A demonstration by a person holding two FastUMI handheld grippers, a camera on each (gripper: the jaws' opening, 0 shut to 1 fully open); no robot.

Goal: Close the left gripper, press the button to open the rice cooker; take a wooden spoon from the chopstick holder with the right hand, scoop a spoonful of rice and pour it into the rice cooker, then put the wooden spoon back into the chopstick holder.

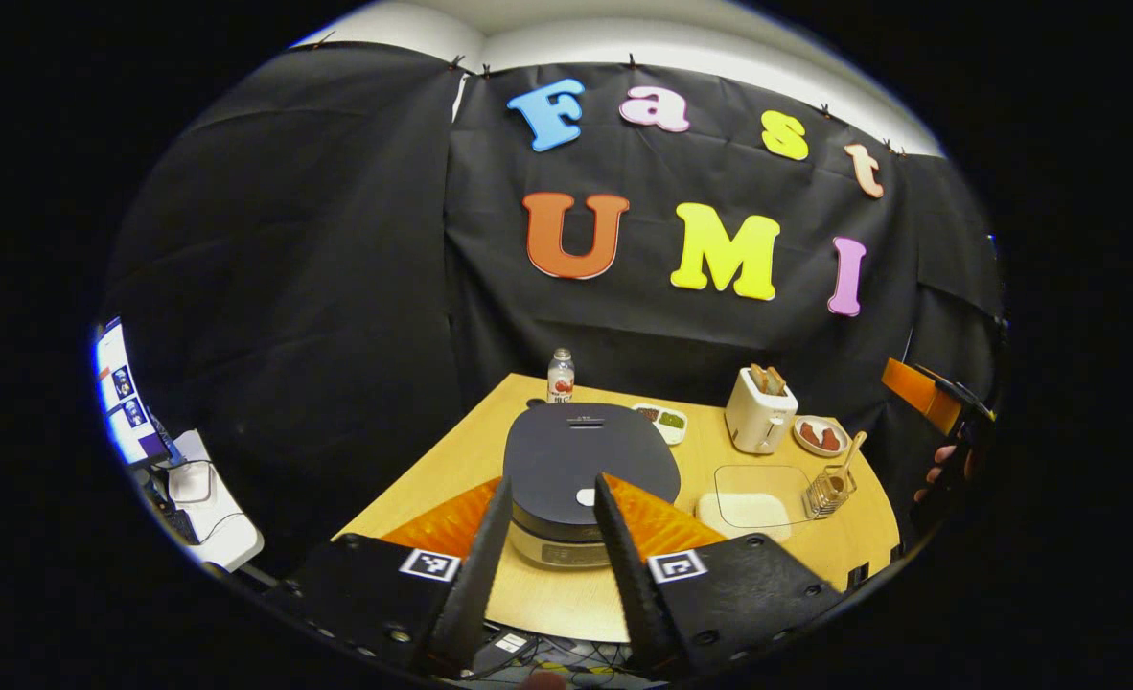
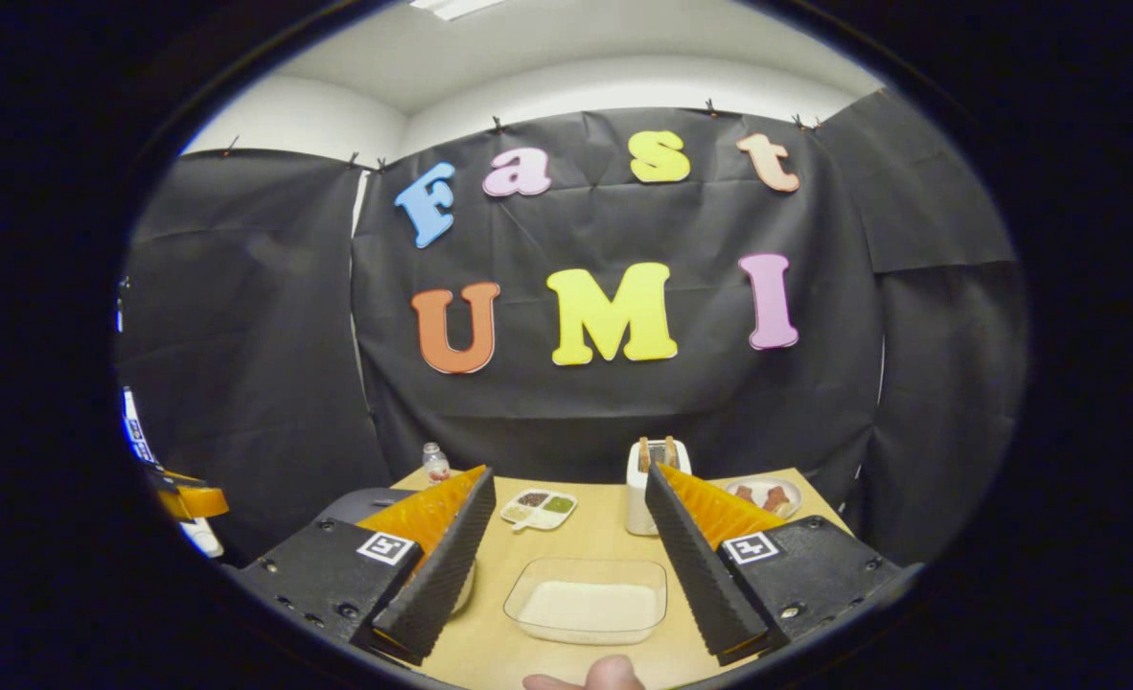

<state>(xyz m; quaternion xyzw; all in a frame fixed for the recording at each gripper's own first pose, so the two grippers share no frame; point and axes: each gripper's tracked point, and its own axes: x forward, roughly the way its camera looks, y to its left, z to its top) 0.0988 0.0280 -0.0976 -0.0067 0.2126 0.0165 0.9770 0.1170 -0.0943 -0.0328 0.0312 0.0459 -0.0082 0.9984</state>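
In the left gripper view the left gripper (image 1: pixel 552 498) hangs above the near edge of the wooden table (image 1: pixel 451 460), angled down toward the rice cooker (image 1: pixel 586 460). Its two fingers stand apart with a moderate gap and grip nothing — the cooker's dark, closed lid and its pale button (image 1: pixel 586 497) show between the fingertips. The cooker sits in the lower middle of the frame. Right of it lies a clear container of rice (image 1: pixel 756 500), and just beside that, at the lower right, the chopstick holder (image 1: pixel 830 491) stands with the wooden spoon (image 1: pixel 852 450) leaning out of it. Behind these are a white toaster (image 1: pixel 760 410), a small plate of food (image 1: pixel 820 436), a divided dish (image 1: pixel 662 422) and a bottle (image 1: pixel 560 376). At the far right edge the other gripper is seen well off the table with fingers of a hand (image 1: pixel 940 465) wrapped on its grip.

In the right gripper view the right gripper (image 2: pixel 571 489) is held level and low, in front of the table's near side, its fingers spread wide and empty. The rice container (image 2: pixel 588 601) lies between them in the lower middle of the frame — the toaster (image 2: pixel 645 489) and the divided dish (image 2: pixel 538 508) farther back. A fingertip (image 2: pixel 590 676) shows at the bottom edge.
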